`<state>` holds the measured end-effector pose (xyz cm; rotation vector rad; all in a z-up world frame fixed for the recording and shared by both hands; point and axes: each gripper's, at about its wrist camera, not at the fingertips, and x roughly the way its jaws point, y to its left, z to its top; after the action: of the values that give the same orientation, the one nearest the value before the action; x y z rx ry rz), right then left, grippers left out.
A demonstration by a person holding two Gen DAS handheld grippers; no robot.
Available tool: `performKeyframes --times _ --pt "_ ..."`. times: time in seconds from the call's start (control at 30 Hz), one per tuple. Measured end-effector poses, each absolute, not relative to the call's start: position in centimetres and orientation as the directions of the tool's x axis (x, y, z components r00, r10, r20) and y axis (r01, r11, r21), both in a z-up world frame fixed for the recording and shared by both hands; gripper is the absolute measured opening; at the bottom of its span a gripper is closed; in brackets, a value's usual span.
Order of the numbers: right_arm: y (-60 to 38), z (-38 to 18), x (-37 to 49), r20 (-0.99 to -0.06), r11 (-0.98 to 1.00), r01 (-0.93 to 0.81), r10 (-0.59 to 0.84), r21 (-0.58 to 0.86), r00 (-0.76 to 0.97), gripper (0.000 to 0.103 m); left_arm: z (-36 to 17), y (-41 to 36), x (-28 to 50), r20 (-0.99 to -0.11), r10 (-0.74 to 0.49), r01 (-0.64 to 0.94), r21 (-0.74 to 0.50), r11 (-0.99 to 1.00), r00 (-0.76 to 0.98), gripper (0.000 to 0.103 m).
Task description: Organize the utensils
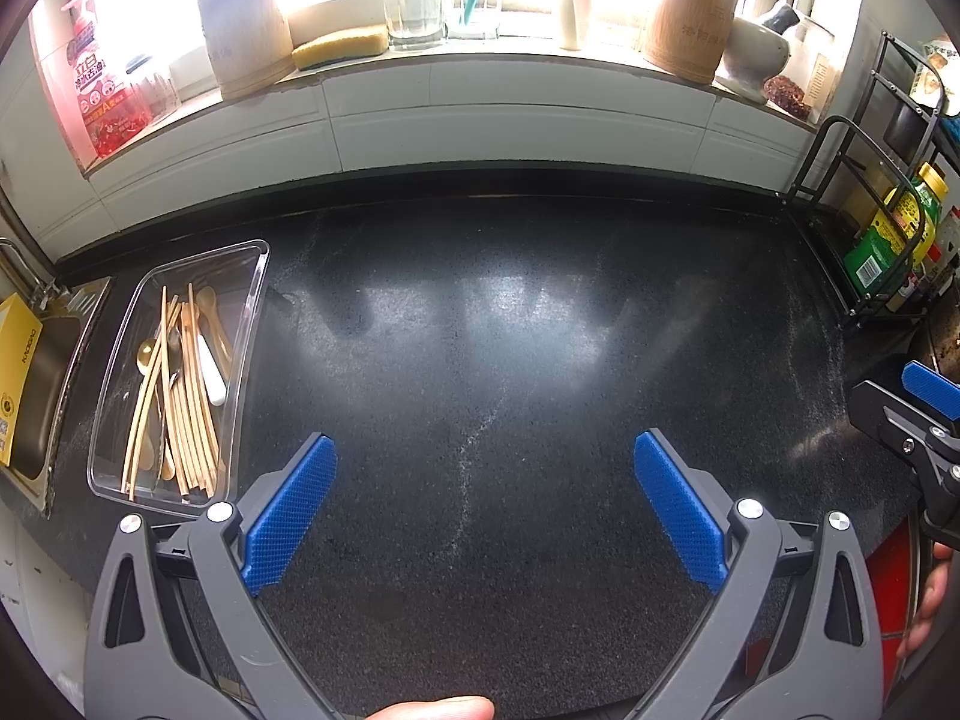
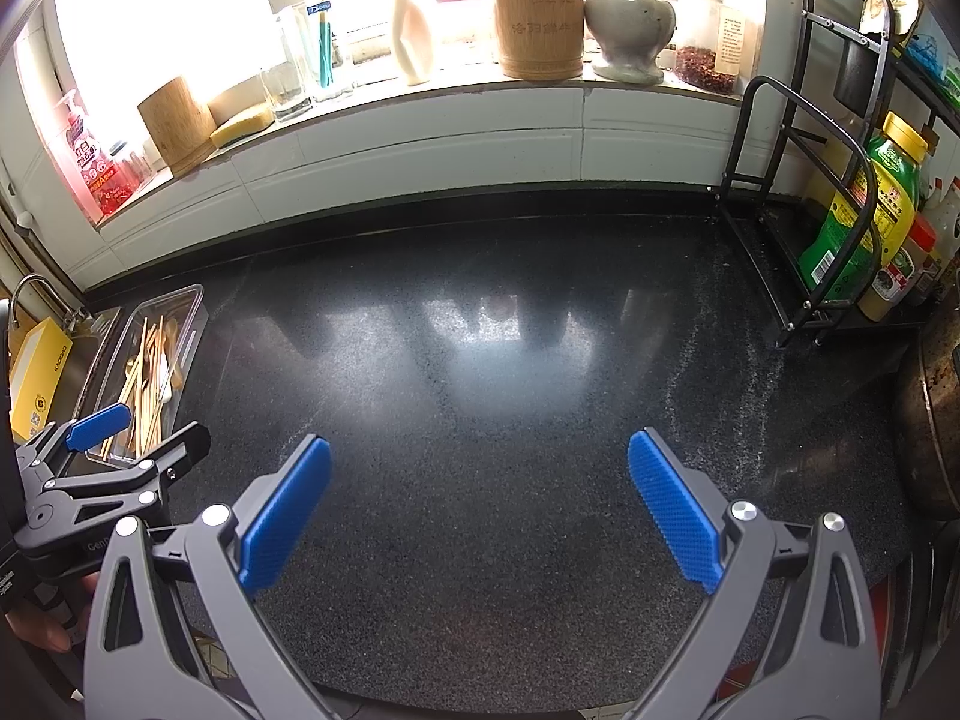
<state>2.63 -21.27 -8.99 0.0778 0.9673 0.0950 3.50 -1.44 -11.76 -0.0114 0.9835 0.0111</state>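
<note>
A clear plastic tray (image 1: 252, 276) lies at the left of the dark counter, beside the sink. It holds wooden chopsticks (image 1: 186, 408), wooden spoons, a gold spoon and a white-handled utensil. The tray also shows in the right wrist view (image 2: 195, 309). My left gripper (image 1: 480, 480) is open and empty over the bare counter, just right of the tray. My right gripper (image 2: 477, 492) is open and empty over the counter's middle. The left gripper shows at the left edge of the right wrist view (image 2: 138, 429). The right gripper shows at the right edge of the left wrist view (image 1: 900, 402).
A windowsill at the back carries two bamboo holders (image 2: 537, 18), a sponge (image 1: 342, 45), glasses, a bottle and a stone mortar (image 2: 627, 30). A black wire rack (image 2: 804, 192) with sauce bottles stands at the right. A pan (image 2: 936, 420) is at the far right, and a sink (image 1: 42, 384) at the left.
</note>
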Motion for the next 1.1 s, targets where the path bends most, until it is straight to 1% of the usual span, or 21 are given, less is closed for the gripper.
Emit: performKeyframes --times 1.1 --pt "-20.99 -9.09 2.87 -0.819 0.993 -0.045 0.115 0.109 0.562 0.096 -11.76 -1.52 3.51 -0.833 0.005 -0.015 -0.004 1.0 0.554 0.097"
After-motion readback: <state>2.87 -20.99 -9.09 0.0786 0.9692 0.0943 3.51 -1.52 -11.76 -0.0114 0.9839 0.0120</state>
